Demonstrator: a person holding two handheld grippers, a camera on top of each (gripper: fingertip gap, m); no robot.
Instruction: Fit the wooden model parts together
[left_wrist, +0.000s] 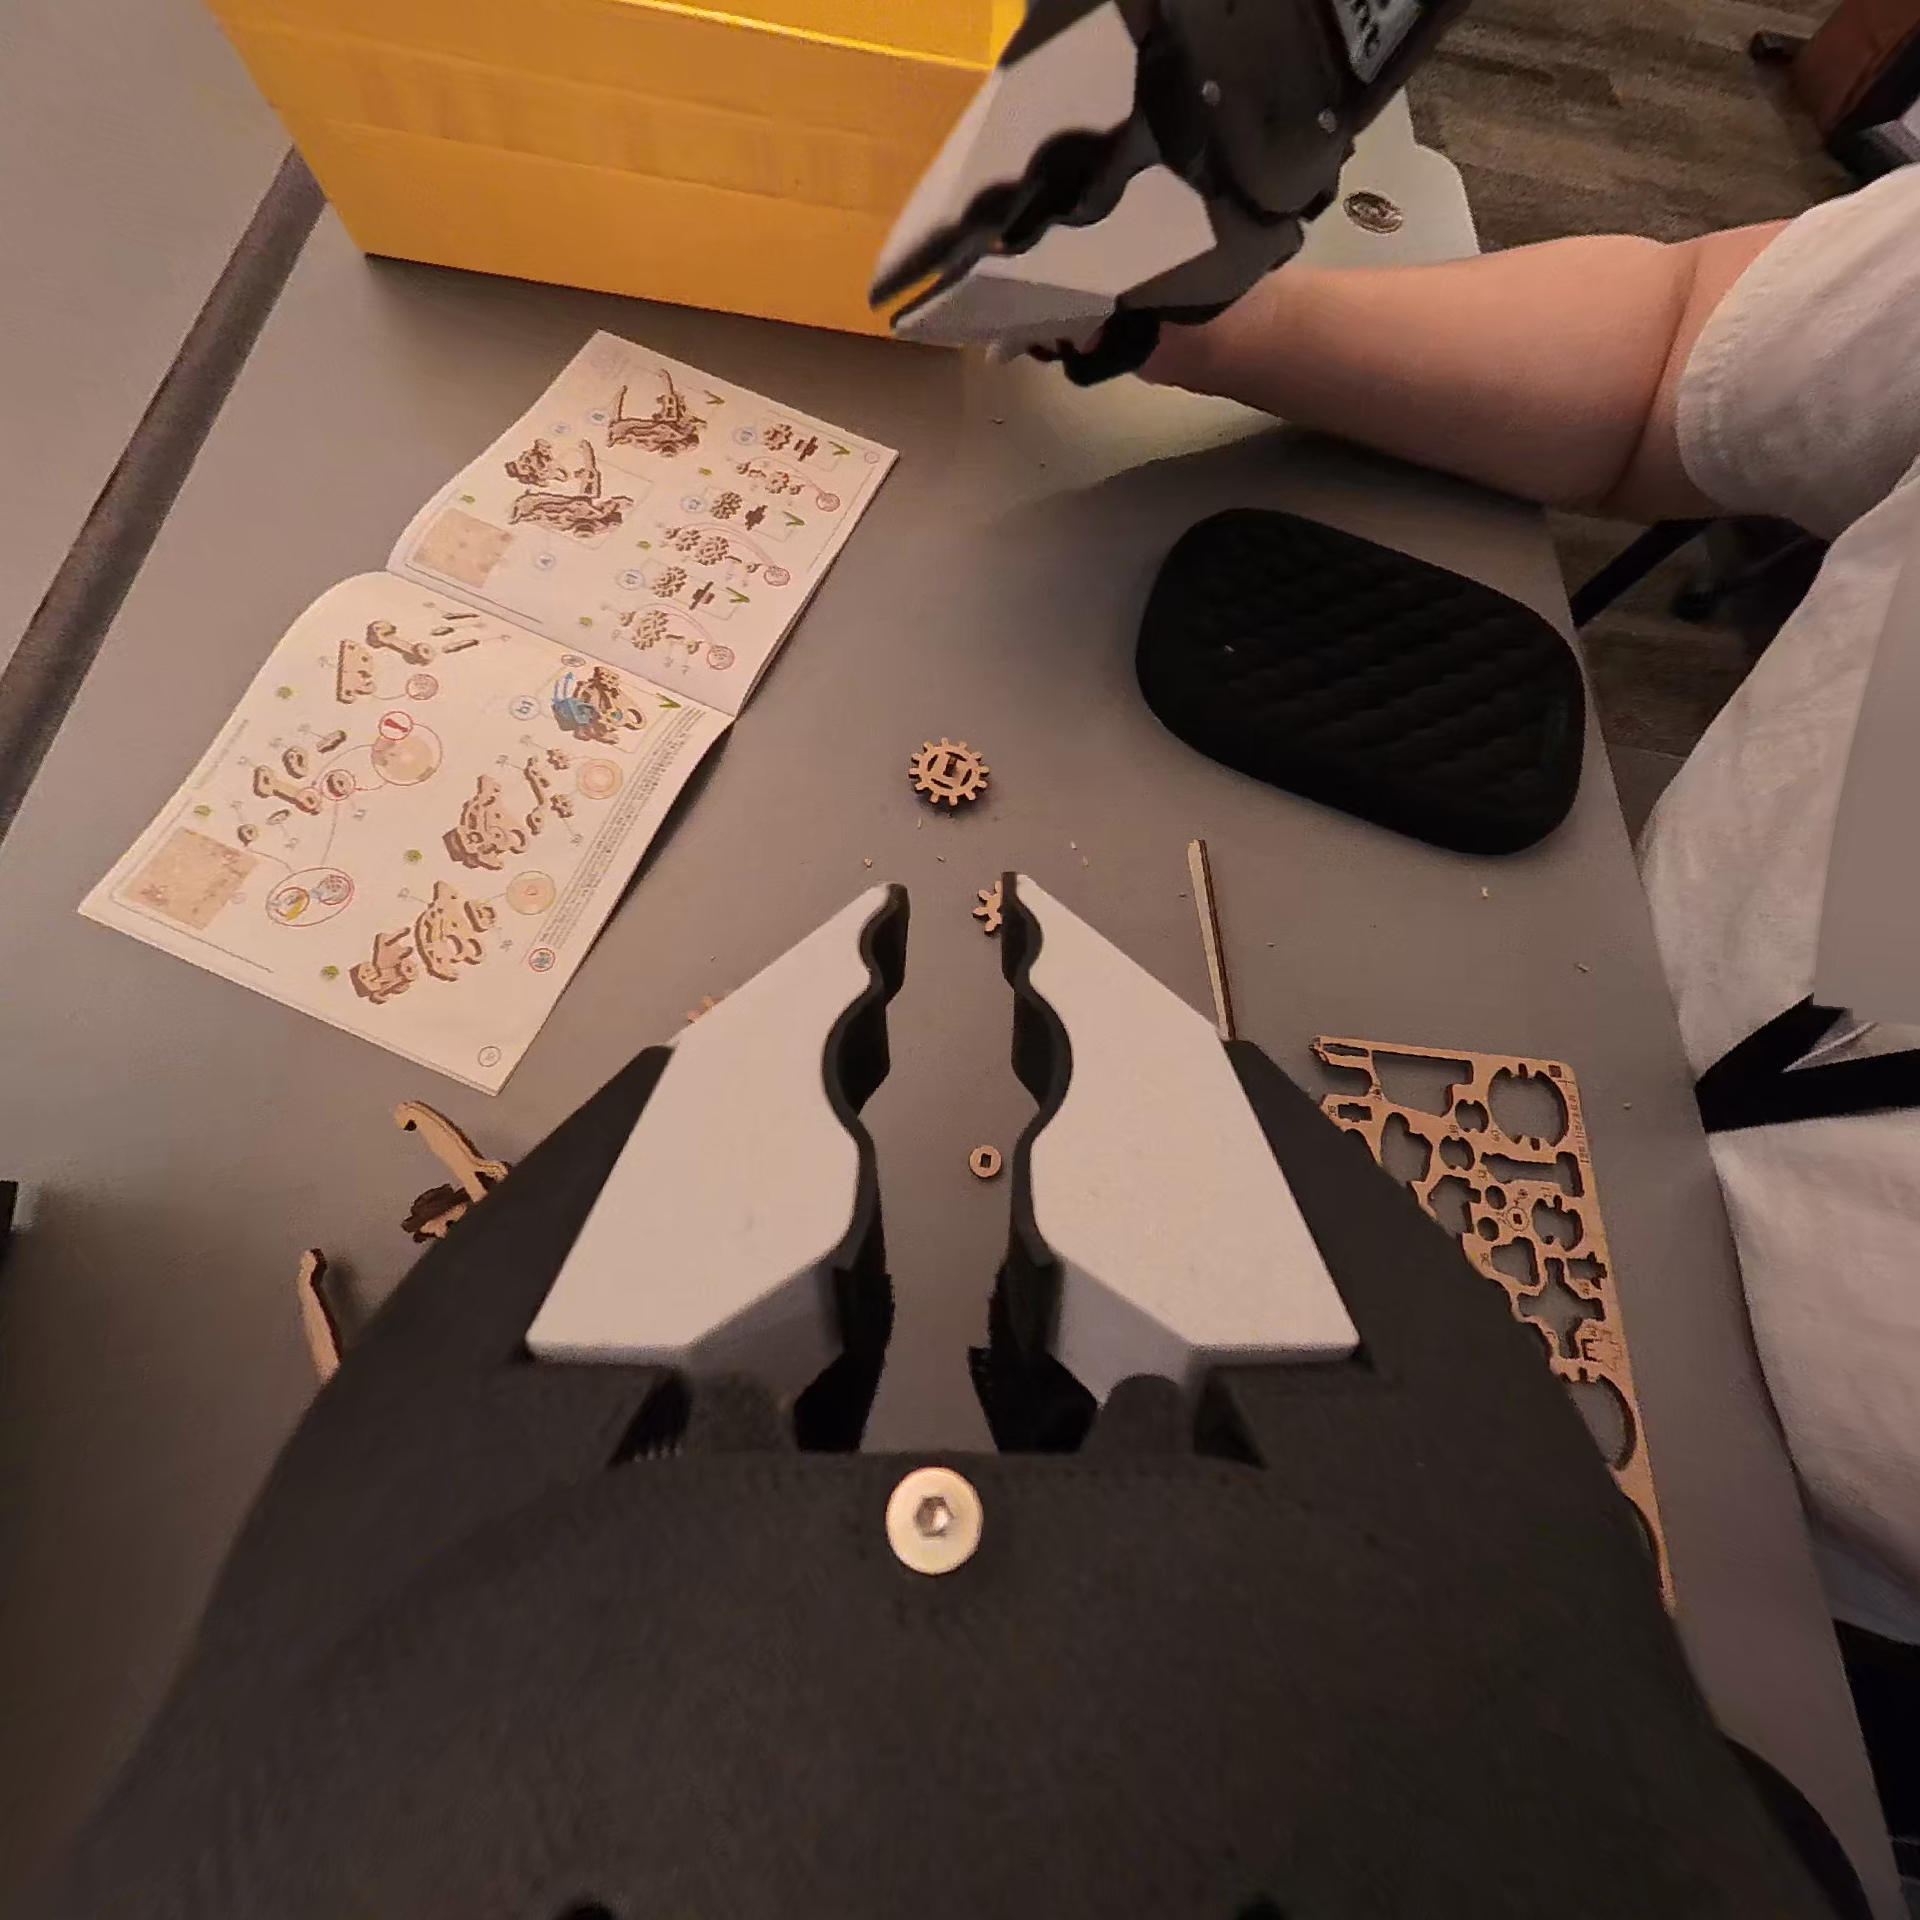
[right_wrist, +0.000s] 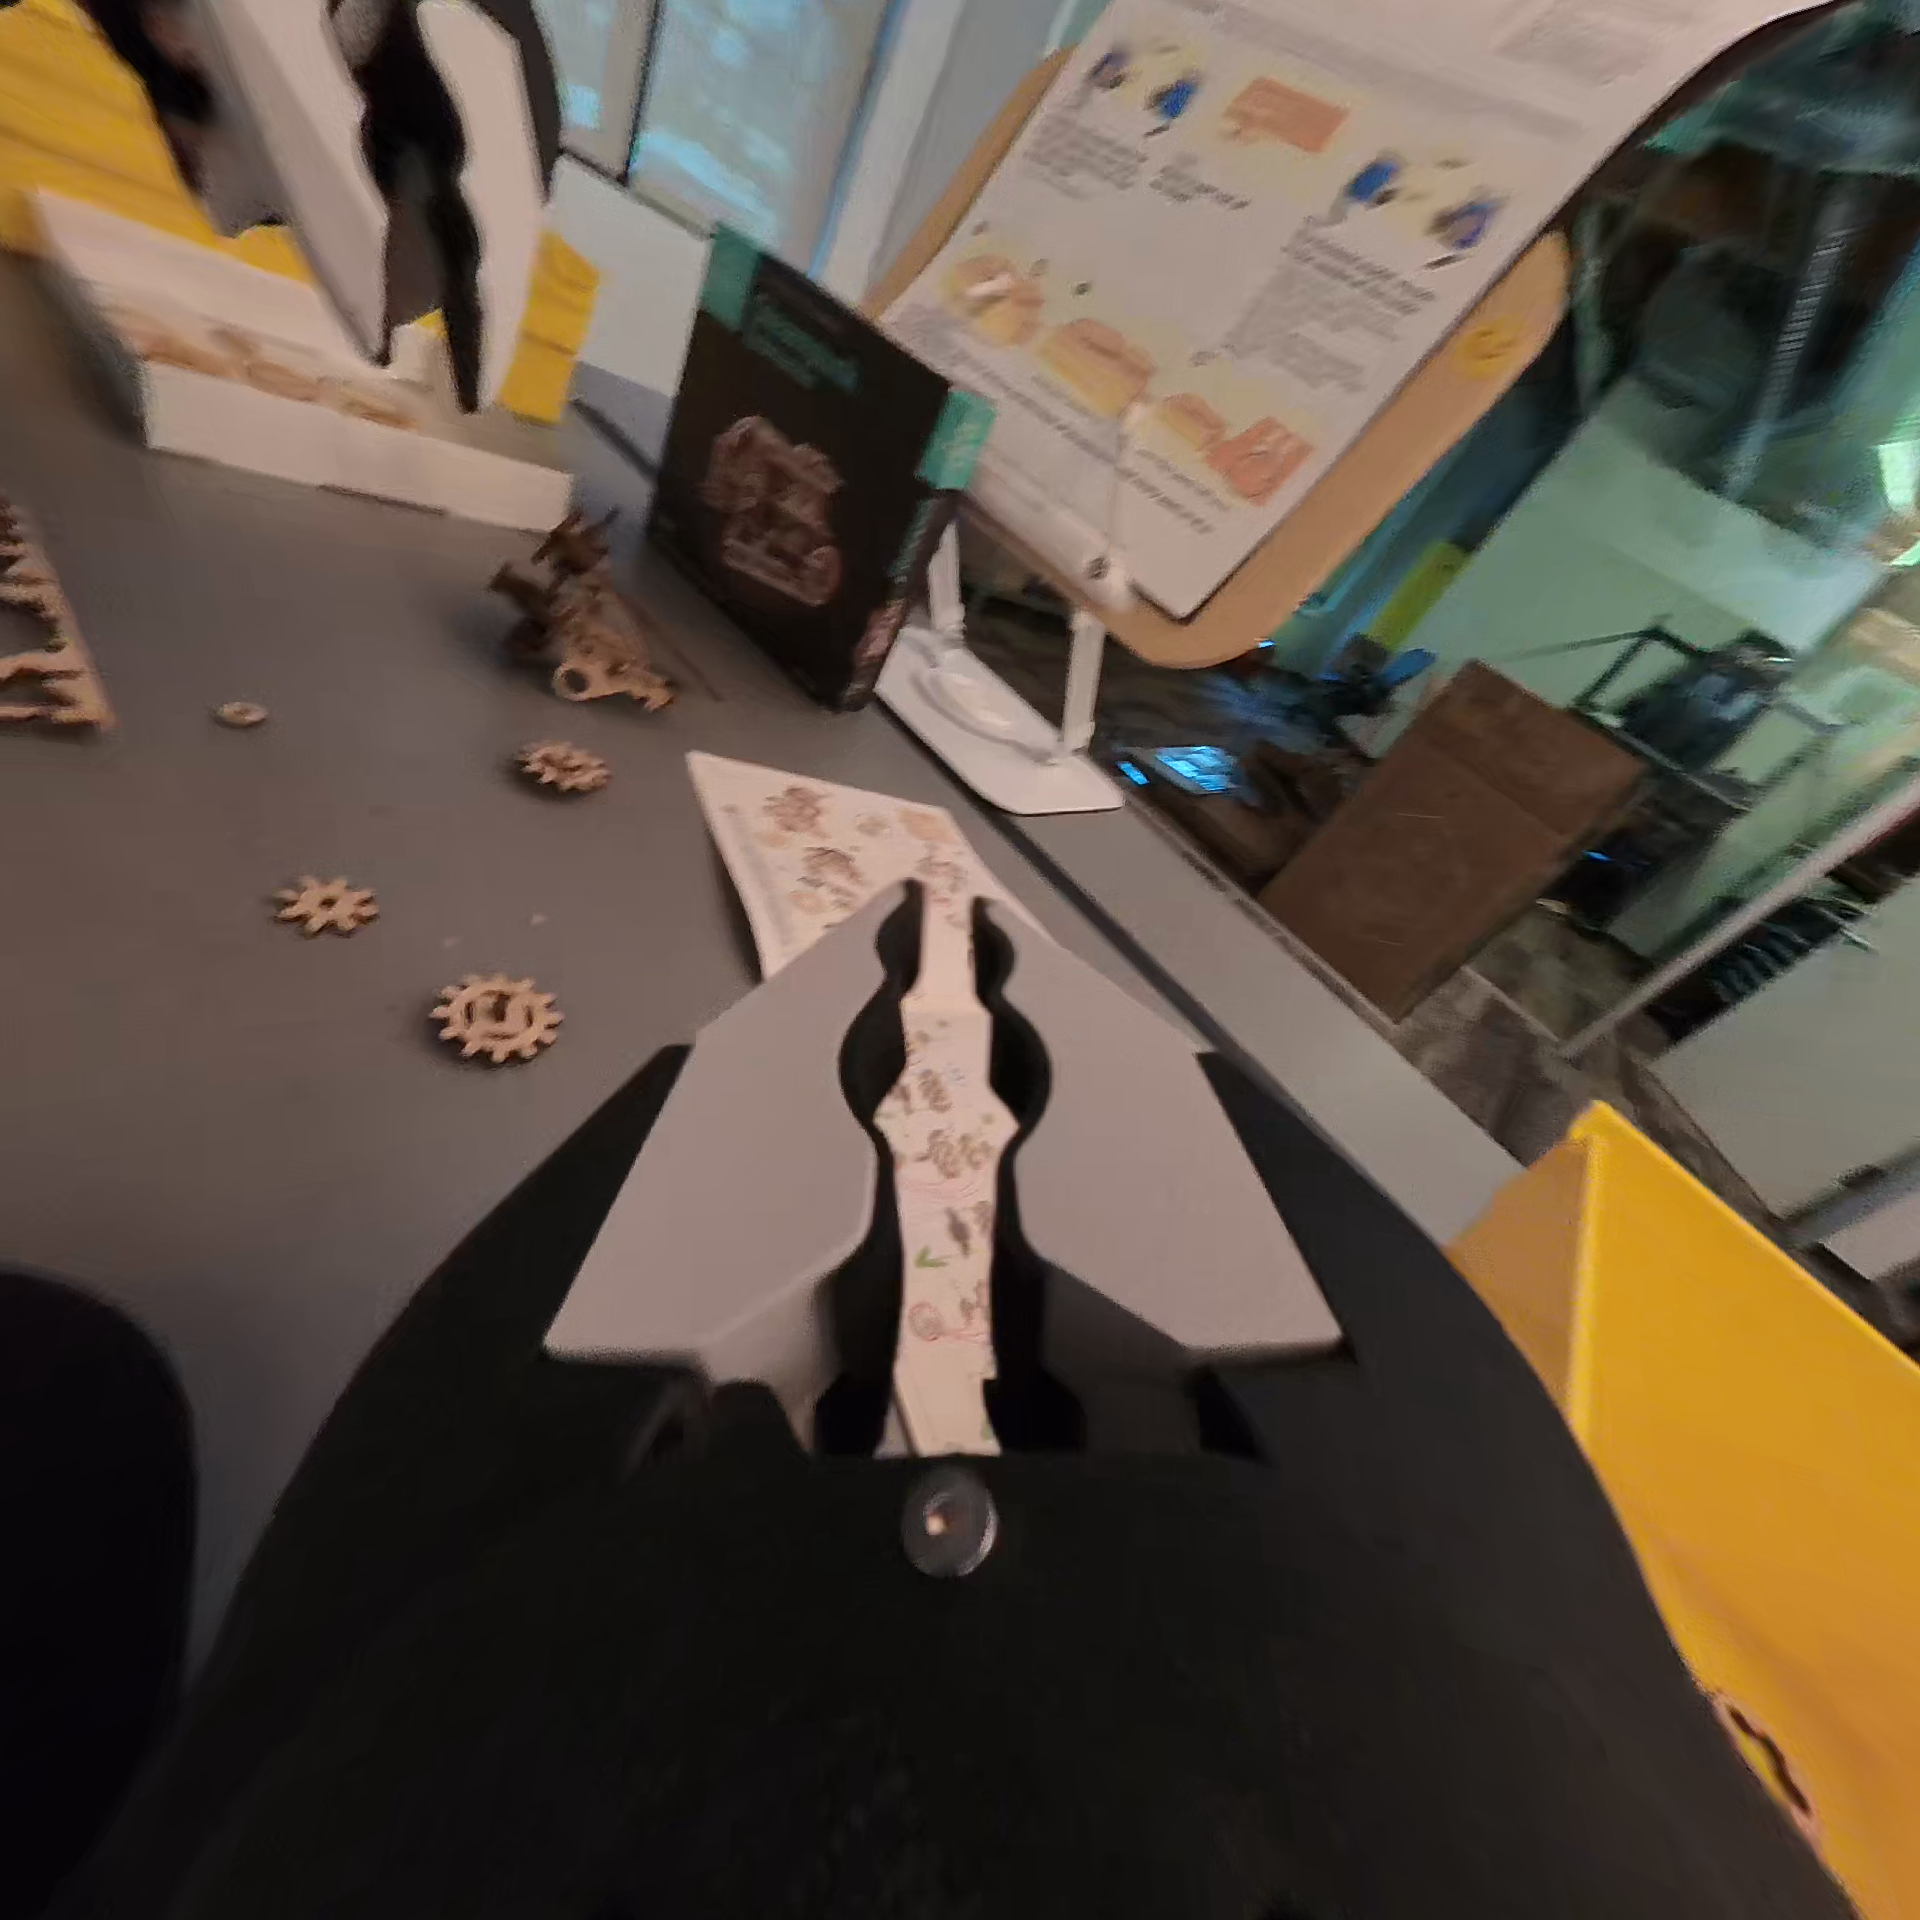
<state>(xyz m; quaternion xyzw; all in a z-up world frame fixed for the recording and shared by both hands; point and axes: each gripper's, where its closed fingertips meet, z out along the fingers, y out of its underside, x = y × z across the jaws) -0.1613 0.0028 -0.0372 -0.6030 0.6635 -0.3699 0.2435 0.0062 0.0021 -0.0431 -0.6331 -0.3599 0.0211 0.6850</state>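
Note:
My left gripper (left_wrist: 957, 896) is open and empty, low over the grey table (left_wrist: 831, 312). A wooden gear (left_wrist: 948, 774) lies just past its tips. A smaller toothed piece (left_wrist: 989, 906) lies by the right fingertip, and a small washer (left_wrist: 985, 1162) shows in the gap. My right gripper (right_wrist: 948, 902) is slightly open and empty; the instruction booklet (right_wrist: 831, 842) shows through its gap. It hovers near the yellow box in the left wrist view (left_wrist: 935, 301). Three loose gears (right_wrist: 497, 1020) (right_wrist: 325, 904) (right_wrist: 562, 767) and a partly built model (right_wrist: 582, 634) lie to its left.
An open booklet (left_wrist: 468, 707), a yellow box (left_wrist: 623, 135), a black pad (left_wrist: 1361, 681), a thin stick (left_wrist: 1210, 940) and a cut-out sheet (left_wrist: 1496, 1226) are on the table. A black kit box (right_wrist: 800, 488) and white stand (right_wrist: 997, 727) are at the far edge. A person's arm (left_wrist: 1455, 374) is at right. Across from one pair of fingers to the other is roughly 20 cm. The left tips stand about 12 cm off the small washer (left_wrist: 985, 1162). Look for it in the right wrist view (right_wrist: 239, 712) too.

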